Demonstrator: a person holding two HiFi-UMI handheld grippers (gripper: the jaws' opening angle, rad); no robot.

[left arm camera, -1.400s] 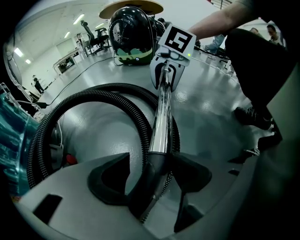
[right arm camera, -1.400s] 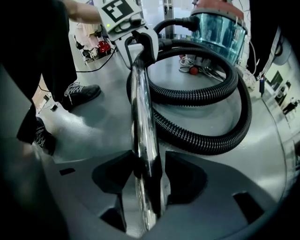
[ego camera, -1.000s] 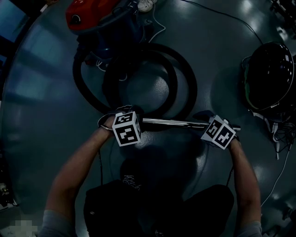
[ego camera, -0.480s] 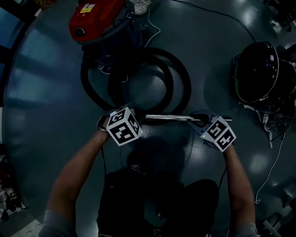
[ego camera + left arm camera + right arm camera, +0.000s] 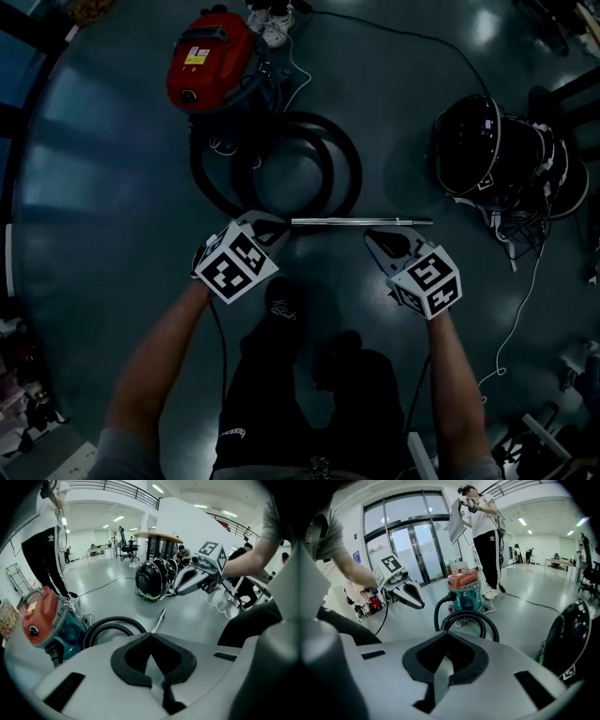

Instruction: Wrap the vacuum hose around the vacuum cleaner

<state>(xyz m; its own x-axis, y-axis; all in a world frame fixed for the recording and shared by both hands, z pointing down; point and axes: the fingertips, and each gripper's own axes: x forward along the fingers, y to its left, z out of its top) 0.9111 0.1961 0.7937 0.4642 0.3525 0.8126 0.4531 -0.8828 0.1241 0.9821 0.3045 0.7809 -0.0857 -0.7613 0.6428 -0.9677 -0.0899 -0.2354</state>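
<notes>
The red and teal vacuum cleaner [image 5: 211, 66] stands at the far side of the floor. Its black hose [image 5: 281, 173] lies in a loose coil in front of it, off the cleaner's body. A metal wand [image 5: 361, 222] lies flat on the floor at the hose's near end. My left gripper [image 5: 272, 228] hangs above the wand's left end, shut and empty. Over the wand's right part, my right gripper [image 5: 375, 236] is also shut with nothing in it. From the left gripper view the wand [image 5: 159, 619] and hose [image 5: 112, 625] lie below the shut tips [image 5: 151, 637].
A black domed object [image 5: 487, 145] with tangled cables [image 5: 525, 234] sits at the right. A thin cord [image 5: 412, 37] runs across the far floor. A person in black trousers [image 5: 487, 550] stands just behind the vacuum cleaner [image 5: 464, 592].
Both grippers have lifted up off the metal wand, which stays on the floor. The head view has risen too and takes in more floor.
</notes>
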